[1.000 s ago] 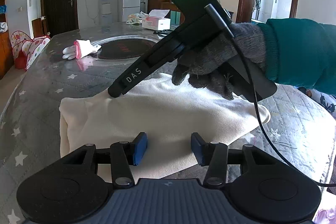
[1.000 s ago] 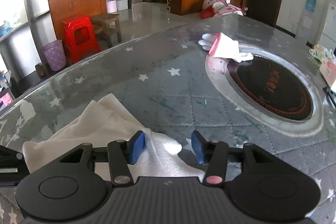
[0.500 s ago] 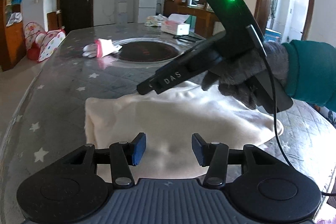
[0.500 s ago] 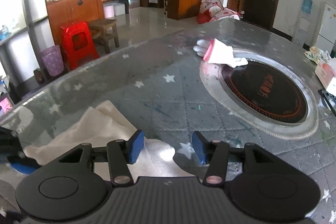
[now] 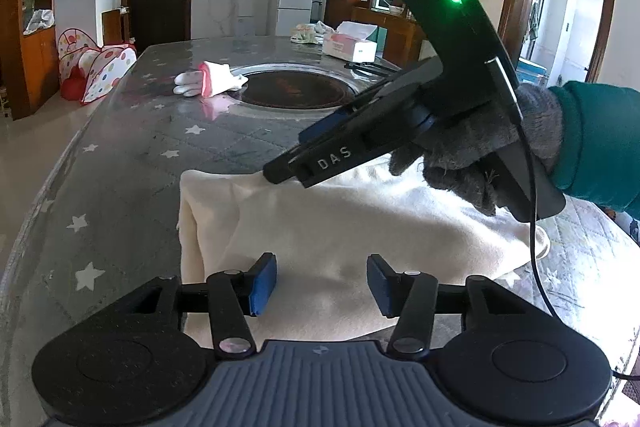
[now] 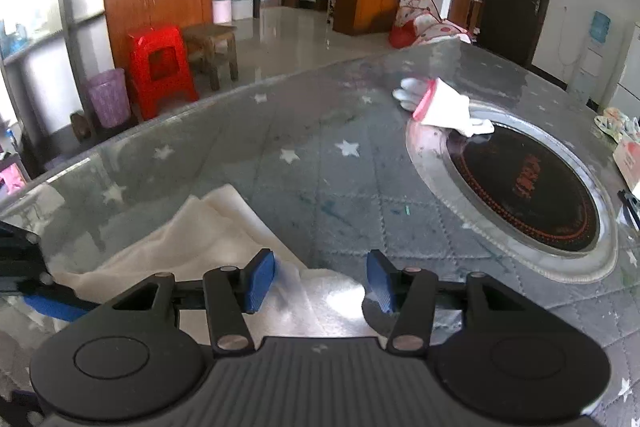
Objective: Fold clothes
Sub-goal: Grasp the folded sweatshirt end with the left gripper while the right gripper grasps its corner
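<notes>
A folded cream garment (image 5: 352,223) lies on the grey star-patterned table (image 5: 132,163). My left gripper (image 5: 322,283) is open and empty, just above the garment's near edge. My right gripper (image 6: 320,281) is open and empty over the garment's far corner (image 6: 208,239). In the left wrist view the right gripper (image 5: 280,173) points down-left, held by a grey-gloved hand (image 5: 480,155), with its tip at the garment's far edge.
A round black hotplate (image 5: 298,91) is set into the table's middle. A white and pink glove (image 5: 208,83) lies beside it. A tissue box (image 5: 350,45) stands further back. A red stool (image 6: 160,67) and purple bin (image 6: 108,103) stand on the floor beyond the table edge.
The right gripper has risen off the garment's far-left corner and shifted right. The left gripper has drawn back a little. Both stay open.
</notes>
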`<state>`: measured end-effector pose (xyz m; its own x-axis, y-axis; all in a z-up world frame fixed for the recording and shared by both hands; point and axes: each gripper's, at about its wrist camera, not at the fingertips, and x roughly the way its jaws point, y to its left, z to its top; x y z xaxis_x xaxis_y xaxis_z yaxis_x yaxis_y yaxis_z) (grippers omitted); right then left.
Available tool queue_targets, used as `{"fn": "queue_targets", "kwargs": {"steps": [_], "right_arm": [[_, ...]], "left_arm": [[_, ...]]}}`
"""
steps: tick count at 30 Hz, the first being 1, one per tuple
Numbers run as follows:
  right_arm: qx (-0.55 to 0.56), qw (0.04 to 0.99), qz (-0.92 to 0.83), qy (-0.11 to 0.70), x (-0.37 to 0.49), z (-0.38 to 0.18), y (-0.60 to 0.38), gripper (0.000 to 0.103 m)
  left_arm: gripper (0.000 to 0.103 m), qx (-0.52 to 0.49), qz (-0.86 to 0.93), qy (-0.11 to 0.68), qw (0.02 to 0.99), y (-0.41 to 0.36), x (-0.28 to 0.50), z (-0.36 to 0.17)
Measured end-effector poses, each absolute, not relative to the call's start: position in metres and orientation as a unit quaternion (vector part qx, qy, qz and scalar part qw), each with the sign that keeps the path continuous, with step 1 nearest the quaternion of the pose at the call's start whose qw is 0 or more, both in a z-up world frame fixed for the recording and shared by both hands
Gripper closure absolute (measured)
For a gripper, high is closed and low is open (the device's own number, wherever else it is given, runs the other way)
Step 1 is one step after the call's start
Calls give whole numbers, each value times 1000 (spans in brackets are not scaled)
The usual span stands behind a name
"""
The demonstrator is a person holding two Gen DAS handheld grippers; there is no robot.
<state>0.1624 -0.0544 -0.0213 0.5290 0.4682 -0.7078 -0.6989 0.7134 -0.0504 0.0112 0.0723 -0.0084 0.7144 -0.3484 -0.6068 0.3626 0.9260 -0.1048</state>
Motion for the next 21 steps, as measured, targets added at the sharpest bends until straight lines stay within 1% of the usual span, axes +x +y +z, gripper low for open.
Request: {"fn": "queue_targets", "kwargs": {"steps": [8,10,14,16,21], "right_arm": [[-164,867,337,329,135,10,-86,50],[-168,868,336,325,121,15,-96,46],[-175,866,335,326,96,17,-110,46],[-177,865,336,328,81,15,-115,46],[-184,862,347,322,49,9,-120,46]], "left_arm": [[45,6,-167,325,931,77,8,-4],[41,3,-160,329,931,78,6,-4],[36,0,-145,333,932,78,0,-2],[31,1,-133,335,933,78,-3,-1],[29,-17,-100,349,932,87,-5,2]]}}
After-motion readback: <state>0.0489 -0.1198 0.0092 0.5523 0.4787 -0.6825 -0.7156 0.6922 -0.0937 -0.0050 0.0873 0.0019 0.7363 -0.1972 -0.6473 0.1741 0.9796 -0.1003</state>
